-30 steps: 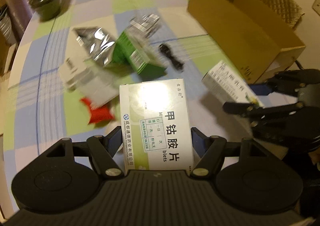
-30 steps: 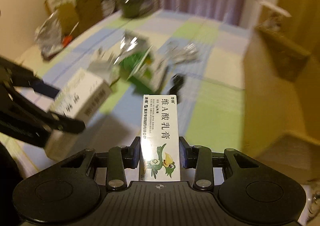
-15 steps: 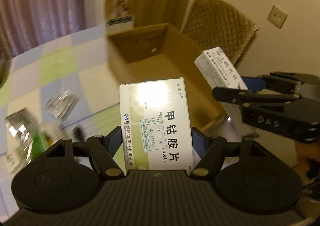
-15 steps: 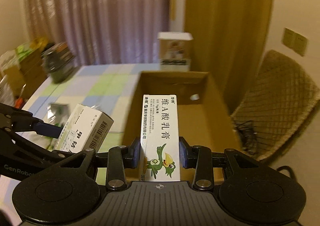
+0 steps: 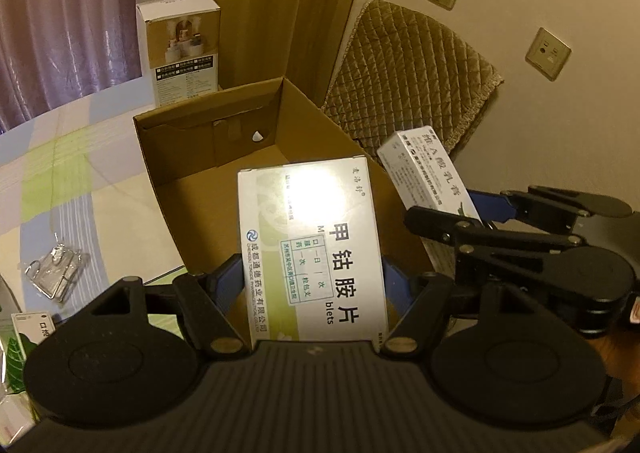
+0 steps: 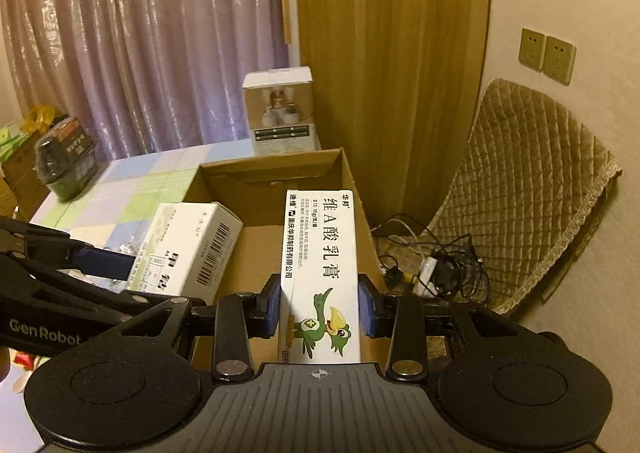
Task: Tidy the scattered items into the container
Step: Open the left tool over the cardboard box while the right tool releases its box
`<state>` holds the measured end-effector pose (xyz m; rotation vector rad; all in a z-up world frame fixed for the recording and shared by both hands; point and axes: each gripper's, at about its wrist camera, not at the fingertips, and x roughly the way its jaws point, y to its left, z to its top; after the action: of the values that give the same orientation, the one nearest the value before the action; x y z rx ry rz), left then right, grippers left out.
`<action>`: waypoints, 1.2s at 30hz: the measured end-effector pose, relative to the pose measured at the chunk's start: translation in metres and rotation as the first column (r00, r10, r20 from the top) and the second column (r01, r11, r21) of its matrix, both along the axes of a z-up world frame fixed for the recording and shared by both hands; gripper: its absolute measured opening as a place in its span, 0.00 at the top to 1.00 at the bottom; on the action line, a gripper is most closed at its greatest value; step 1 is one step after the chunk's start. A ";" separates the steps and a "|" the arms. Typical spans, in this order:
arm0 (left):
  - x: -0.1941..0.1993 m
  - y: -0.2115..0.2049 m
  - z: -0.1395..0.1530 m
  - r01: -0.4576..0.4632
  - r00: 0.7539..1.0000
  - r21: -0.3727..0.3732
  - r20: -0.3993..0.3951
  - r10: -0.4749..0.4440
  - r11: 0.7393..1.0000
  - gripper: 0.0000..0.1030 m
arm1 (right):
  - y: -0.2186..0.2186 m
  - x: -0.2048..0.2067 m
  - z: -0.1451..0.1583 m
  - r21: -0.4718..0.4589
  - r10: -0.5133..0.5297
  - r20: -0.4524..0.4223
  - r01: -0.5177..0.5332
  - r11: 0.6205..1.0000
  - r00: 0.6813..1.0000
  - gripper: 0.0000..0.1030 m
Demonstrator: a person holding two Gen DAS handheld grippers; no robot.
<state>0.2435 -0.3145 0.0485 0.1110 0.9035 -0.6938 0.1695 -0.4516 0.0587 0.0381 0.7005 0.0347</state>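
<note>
My left gripper [image 5: 314, 281] is shut on a wide white-and-green medicine box [image 5: 312, 245] and holds it over the near end of the open cardboard box [image 5: 192, 165]. My right gripper [image 6: 320, 303] is shut on a narrow white ointment box with a green bird [image 6: 320, 265], held over the same cardboard box [image 6: 224, 181]. In the left wrist view the right gripper [image 5: 476, 209] and its ointment box [image 5: 428, 173] are at the right. In the right wrist view the left gripper [image 6: 132, 277] and its medicine box [image 6: 188, 249] are at the left. The cardboard box looks empty inside.
A tall white product box [image 5: 180, 49] stands behind the cardboard box. A clear packet [image 5: 54, 269] and other small items lie on the checked tablecloth [image 5: 72, 181] at the left. A dark jar [image 6: 66, 165] sits far left. A quilted chair [image 6: 532, 189] and cables [image 6: 436, 265] are right.
Both grippers have swung from over the scattered items on the table to above the open cardboard box, each still holding its medicine box.
</note>
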 end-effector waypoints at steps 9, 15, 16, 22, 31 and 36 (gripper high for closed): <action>0.003 0.023 -0.002 -0.036 0.999 -0.001 0.015 0.036 0.999 0.21 | -0.002 0.013 -0.013 0.012 0.009 -0.022 -0.008 1.000 1.000 0.60; -0.004 0.053 0.002 -0.081 0.996 0.001 0.033 0.081 0.997 0.21 | 0.006 0.019 -0.019 0.016 0.025 -0.033 -0.024 1.000 0.999 0.60; -0.006 0.057 0.002 -0.086 0.996 0.001 0.032 0.086 0.996 0.21 | 0.008 0.021 -0.020 0.016 0.028 -0.032 -0.027 0.999 0.999 0.60; -0.010 0.074 0.000 -0.109 0.994 0.003 0.021 0.109 0.994 0.21 | 0.014 0.035 -0.024 0.020 0.033 -0.016 -0.033 0.999 0.999 0.26; -0.025 0.115 -0.006 -0.163 0.986 0.033 0.030 0.162 0.986 0.21 | 0.017 0.020 -0.014 0.032 0.033 0.057 -0.035 0.999 0.998 0.10; -0.047 0.148 -0.011 -0.196 0.980 0.075 0.054 0.192 0.978 0.19 | 0.038 -0.005 -0.001 0.031 0.056 0.146 -0.061 0.998 0.988 0.00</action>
<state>0.1968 -0.1670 0.0380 0.1080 0.8844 -0.4714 0.1642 -0.4132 0.0577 0.0485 0.5550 0.1050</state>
